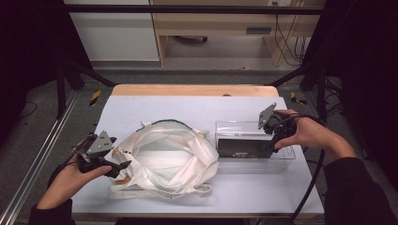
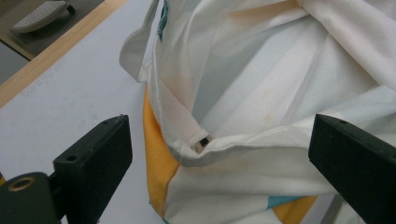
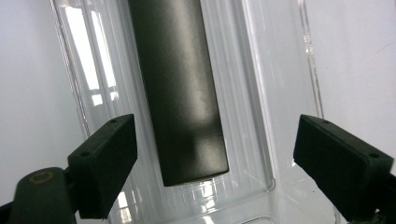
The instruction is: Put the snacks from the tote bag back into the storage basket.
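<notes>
- Over the clear tray (image 1: 281, 157) at the table's right, the right gripper (image 3: 215, 161) stands spread around the dark box (image 3: 180, 88) without touching; a skewed close could push it aside
- Left gripper (image 2: 219, 154), spread at the cloth bag (image 1: 164, 159), may snag a fold

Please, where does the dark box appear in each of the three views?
High view: dark box right of centre, inside the clear tray, beside the right gripper.
Left gripper view: the white bag between open jaws; the box is elsewhere.
Right gripper view: box centre, between open jaws.
Shared landmark: the tray.
</notes>
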Demonstrator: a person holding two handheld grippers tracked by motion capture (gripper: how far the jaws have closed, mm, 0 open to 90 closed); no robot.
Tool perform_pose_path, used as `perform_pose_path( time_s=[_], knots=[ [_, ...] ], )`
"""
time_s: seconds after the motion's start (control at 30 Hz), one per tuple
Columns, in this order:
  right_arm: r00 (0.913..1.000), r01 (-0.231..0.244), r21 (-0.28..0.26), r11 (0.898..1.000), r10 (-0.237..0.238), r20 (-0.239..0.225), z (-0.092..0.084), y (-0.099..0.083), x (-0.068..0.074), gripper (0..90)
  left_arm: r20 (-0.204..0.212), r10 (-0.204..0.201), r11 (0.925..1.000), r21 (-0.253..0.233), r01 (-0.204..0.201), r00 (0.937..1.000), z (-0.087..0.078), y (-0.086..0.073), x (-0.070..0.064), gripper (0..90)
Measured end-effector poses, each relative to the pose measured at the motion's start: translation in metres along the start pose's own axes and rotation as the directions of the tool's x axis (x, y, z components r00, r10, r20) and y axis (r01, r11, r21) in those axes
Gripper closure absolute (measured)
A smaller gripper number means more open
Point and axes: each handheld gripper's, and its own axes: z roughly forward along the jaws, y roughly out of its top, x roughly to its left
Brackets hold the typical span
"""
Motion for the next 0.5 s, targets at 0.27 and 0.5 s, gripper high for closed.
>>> perform_pose_path(
  time_s=[0.27,0.5],
  knots=[
    [0.9989,-0.031,-0.027,0.999,0.032,0.034,-0.006,0.007,0.006,11.7,0.001,0.000,1.0000,-0.001,0.000,1.0000,-0.001,0.000,0.000,6.2],
    [0.9972,-0.051,-0.035,0.998,0.053,0.054,-0.009,0.013,0.008,11.0,-0.005,-0.003,1.0000,-0.006,0.003,1.0000,-0.003,-0.001,0.001,6.1]
  ],
)
